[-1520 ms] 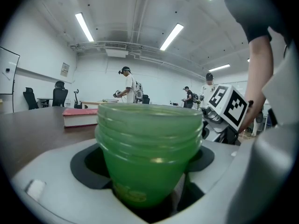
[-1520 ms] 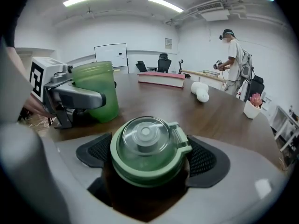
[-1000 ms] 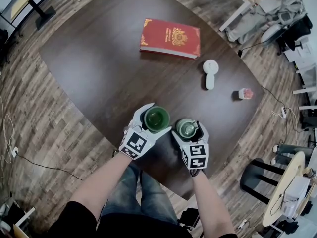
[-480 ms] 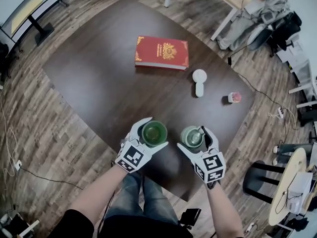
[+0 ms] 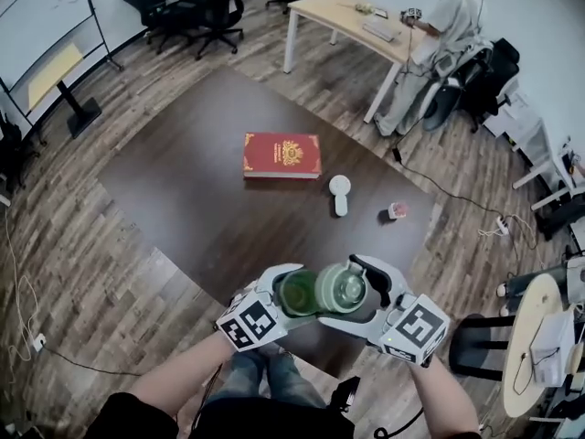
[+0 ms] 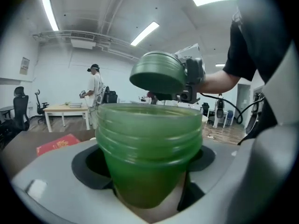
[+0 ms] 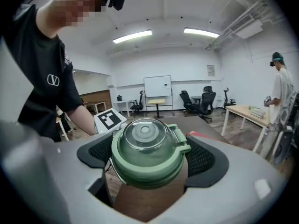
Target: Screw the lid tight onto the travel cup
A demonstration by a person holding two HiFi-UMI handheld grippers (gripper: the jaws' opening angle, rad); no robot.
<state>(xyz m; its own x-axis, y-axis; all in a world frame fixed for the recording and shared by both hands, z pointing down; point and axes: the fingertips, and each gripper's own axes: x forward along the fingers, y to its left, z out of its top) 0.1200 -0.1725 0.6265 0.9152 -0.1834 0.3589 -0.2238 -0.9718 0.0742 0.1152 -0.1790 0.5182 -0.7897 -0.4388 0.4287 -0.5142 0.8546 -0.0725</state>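
Left hand-held gripper (image 5: 294,294) clamps the green travel cup (image 6: 148,148) by its body, above the worktop's (image 5: 183,190) near edge. Its partner, the right hand-held gripper (image 5: 347,291), grips the lid (image 7: 145,150) (clear dome, green rim), tilted just above the cup's open mouth, not yet seated.

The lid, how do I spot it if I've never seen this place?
Find the big dark table and look above its near edge, where two grey grippers meet. The right gripper holds the lid: pale green with a clear domed top, unlike the open green cup beside it in the left gripper.
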